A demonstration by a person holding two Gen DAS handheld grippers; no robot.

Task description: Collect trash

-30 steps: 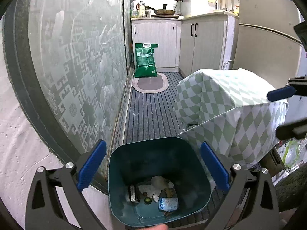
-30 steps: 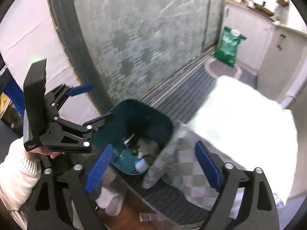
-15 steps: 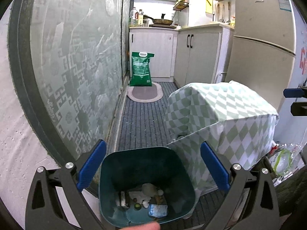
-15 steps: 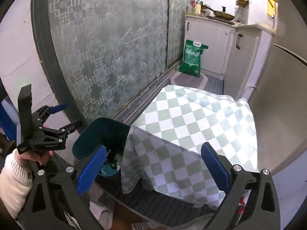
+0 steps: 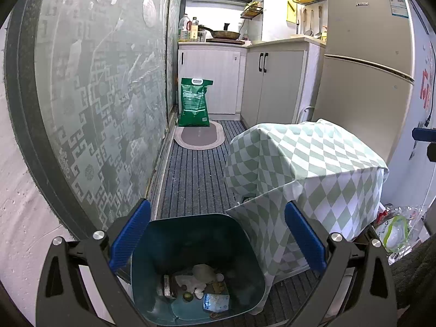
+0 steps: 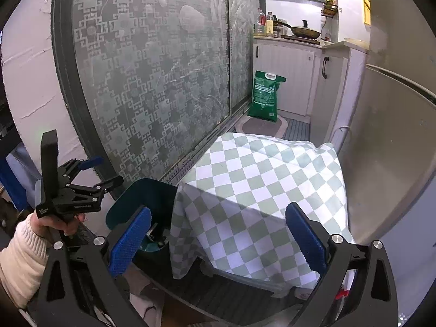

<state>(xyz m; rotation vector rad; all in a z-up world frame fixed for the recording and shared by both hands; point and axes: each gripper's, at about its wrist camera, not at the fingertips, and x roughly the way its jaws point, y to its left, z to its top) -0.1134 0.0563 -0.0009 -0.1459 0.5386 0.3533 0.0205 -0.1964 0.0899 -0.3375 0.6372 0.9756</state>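
You are holding both the left gripper [image 5: 216, 241] and right gripper [image 6: 218, 241] spread and empty; keep centring over the bin [image 5: 196, 269] at the frame's bottom.

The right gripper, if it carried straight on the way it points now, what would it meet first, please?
Most likely the checkered cloth, which fills the space between and beyond the right gripper and its open fingers. The teal bin sits off to the left of that line. Depth is uncertain.
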